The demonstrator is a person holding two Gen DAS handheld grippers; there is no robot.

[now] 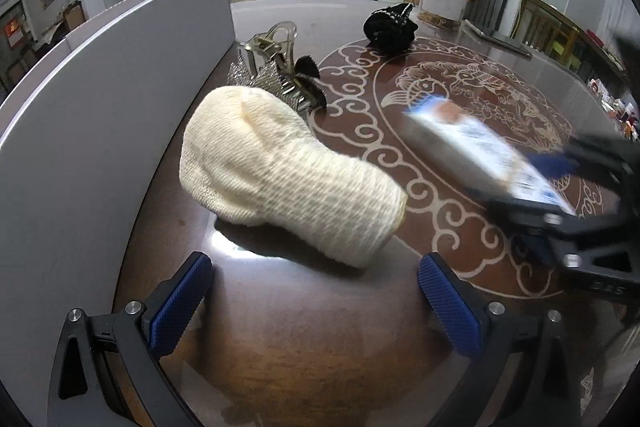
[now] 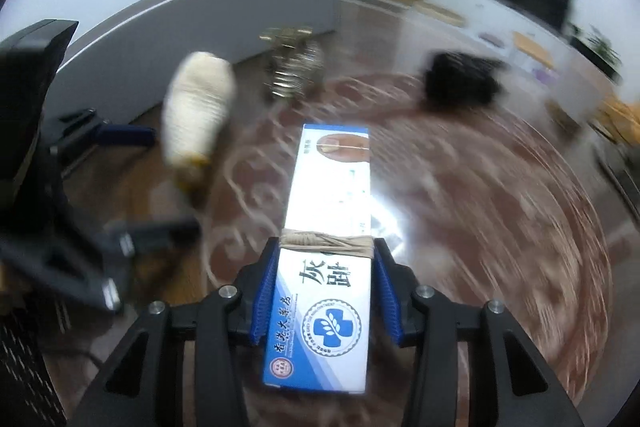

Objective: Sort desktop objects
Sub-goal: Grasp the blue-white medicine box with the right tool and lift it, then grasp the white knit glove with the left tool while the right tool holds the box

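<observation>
- A long white-and-blue carton [image 2: 328, 259] with a blue cross emblem, Chinese lettering and a rubber band around its middle is lifted clear of the surface [image 1: 304, 327], pinched at its sides.
- A cream knitted sock [image 1: 280, 171] lies on its side, stuffed or rolled, near the grey panel.
- A clear hair claw clip [image 1: 272, 67] with glittery silver trim sits just behind the sock.
- A black, bunched scrunchie-like piece [image 1: 390, 25] lies further back, well apart from the rest.
</observation>
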